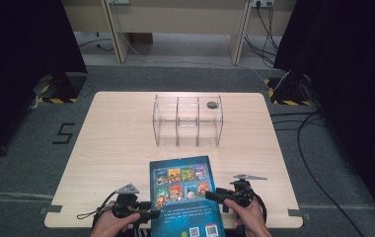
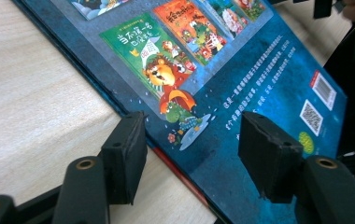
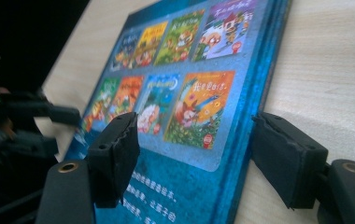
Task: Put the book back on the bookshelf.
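A blue picture book lies flat, back cover up, at the table's front edge, its near end reaching past the edge. My left gripper is at the book's left edge, open; in the left gripper view one jaw stands over the wood and the other over the book's cover. My right gripper is at the book's right edge, open. In the right gripper view its jaws straddle the edge of the book. No pad presses on the book.
A clear acrylic organiser with three compartments stands at the back middle of the wooden table; a small dark round thing lies in its right compartment. Black curtains hang at both sides, and cables lie on the floor to the right.
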